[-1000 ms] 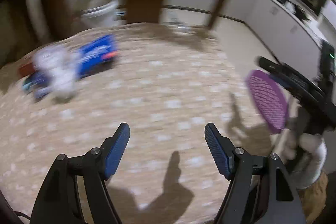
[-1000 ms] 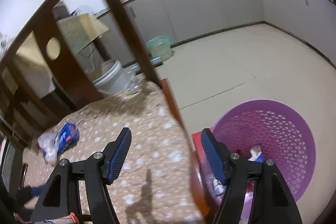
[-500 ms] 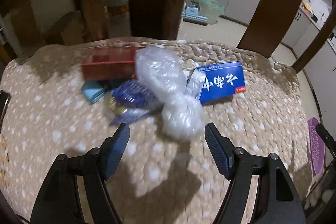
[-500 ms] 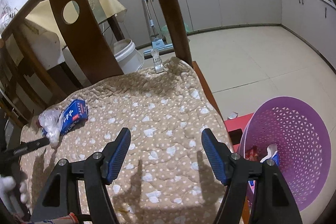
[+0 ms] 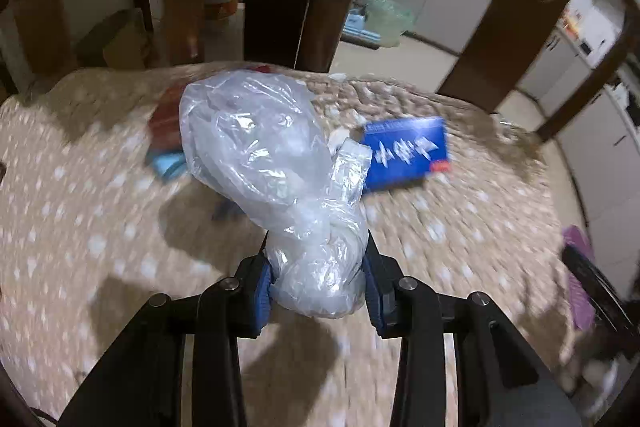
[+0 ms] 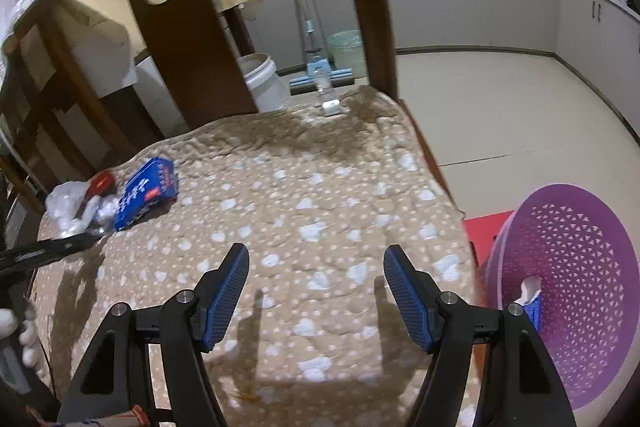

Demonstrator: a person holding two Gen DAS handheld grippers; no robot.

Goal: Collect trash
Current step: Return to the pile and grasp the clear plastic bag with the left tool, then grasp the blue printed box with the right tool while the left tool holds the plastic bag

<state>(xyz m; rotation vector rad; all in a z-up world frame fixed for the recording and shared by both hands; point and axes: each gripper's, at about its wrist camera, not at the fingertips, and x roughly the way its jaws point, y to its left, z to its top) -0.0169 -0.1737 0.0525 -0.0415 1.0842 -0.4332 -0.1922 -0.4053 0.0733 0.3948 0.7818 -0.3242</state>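
Left wrist view: left claw (image 5: 318, 277) squeezes crinkly clear plastic bag (image 5: 264, 163) by its bunched end | light, soft, slippery | right claw (image 6: 316, 291) open, empty.

**Colours on the quilted cover**

The cover (image 6: 320, 195) is beige with pale white blotches. The plastic bag (image 5: 256, 147) is clear and whitish. The box (image 5: 406, 157) is blue with white lettering and a red patch. The basket (image 6: 580, 291) is purple with triangular perforations. Both grippers' pads (image 6: 224, 299) are blue, ribbed.
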